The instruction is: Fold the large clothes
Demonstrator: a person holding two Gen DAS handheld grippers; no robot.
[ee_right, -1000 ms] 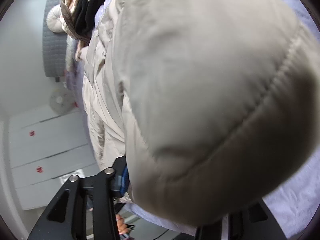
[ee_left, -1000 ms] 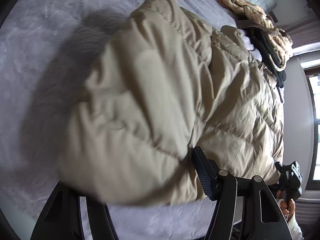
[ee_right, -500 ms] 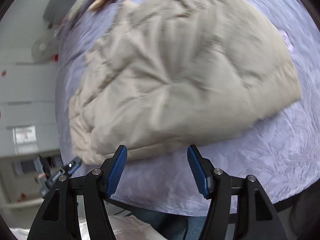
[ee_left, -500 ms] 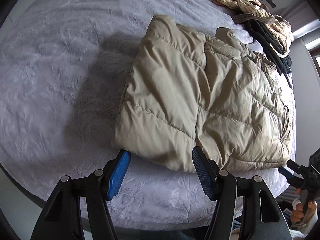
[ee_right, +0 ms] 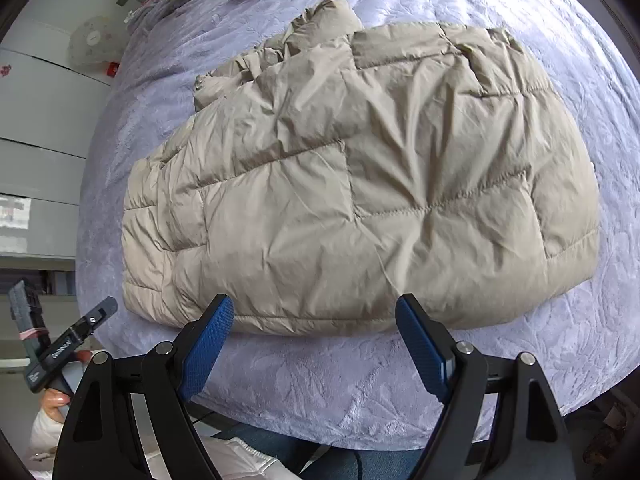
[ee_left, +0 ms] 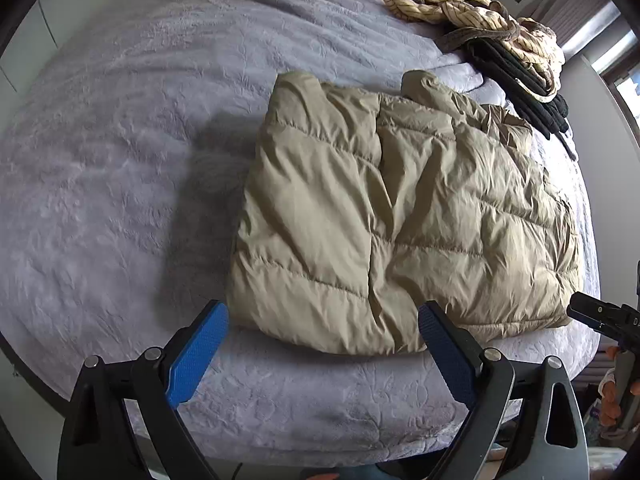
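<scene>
A beige quilted puffer jacket lies folded flat on the lilac bedspread; it also fills the right wrist view. My left gripper is open and empty, pulled back just short of the jacket's near left edge. My right gripper is open and empty, just short of the jacket's near edge. The right gripper's tip shows at the right edge of the left wrist view, and the left gripper shows at the lower left of the right wrist view.
A pile of other clothes, a striped yellow garment and a black one, lies at the far side of the bed. The bed's front edge is close below the grippers. White cabinets stand beyond the bed.
Both grippers let go of the jacket, opened and drew back toward the bed's front edge. The jacket dropped from a lifted fold to lying flat.
</scene>
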